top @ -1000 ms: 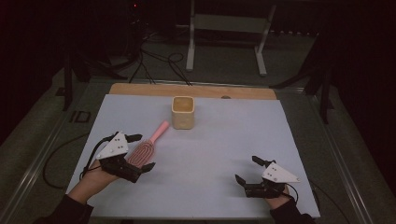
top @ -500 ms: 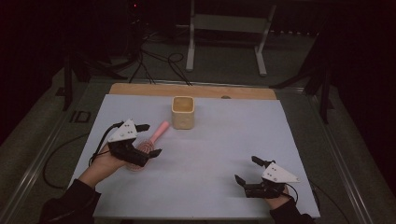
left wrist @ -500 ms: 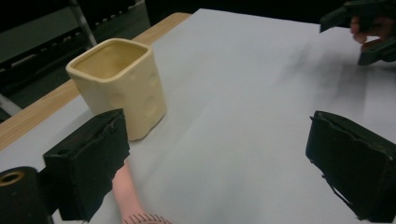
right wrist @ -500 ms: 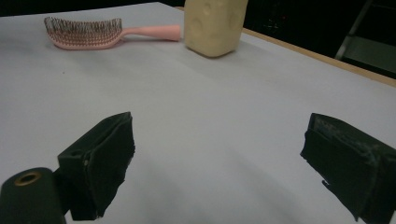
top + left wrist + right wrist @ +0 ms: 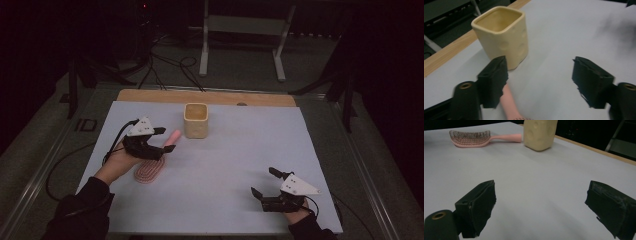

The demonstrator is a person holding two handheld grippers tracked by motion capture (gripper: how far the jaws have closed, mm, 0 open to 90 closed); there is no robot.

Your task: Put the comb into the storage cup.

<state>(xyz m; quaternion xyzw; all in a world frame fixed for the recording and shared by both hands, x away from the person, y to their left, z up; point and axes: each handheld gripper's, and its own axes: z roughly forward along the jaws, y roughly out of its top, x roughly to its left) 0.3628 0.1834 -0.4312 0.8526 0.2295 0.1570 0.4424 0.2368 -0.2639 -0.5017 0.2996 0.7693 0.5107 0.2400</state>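
Note:
A pink hairbrush point(image 5: 150, 171) lies bristles-up on the pale sheet, its handle point(image 5: 508, 102) pointing at a cream square cup point(image 5: 196, 120). My left gripper point(image 5: 164, 140) hovers over the handle just short of the cup point(image 5: 503, 32). Its jaws have just been closing, but a wide gap remains. The handle lies between them, close beside the left jaw, and is not pinched. My right gripper point(image 5: 263, 181) rests near the front right of the sheet, open on nothing. From the right gripper point(image 5: 541, 202) I see the brush point(image 5: 471, 138) and the cup point(image 5: 539, 133) far off.
A pale blue-grey sheet point(image 5: 240, 150) covers the table, with a wooden strip point(image 5: 150, 95) along its far edge. Behind the table stand a metal frame point(image 5: 240, 45) and loose cables point(image 5: 165, 65) on the dark floor. Each gripper trails a cable.
My left gripper has moved away from me along the brush, from over the bristle head to the handle near the cup, and its jaws have narrowed. The right gripper has stayed put.

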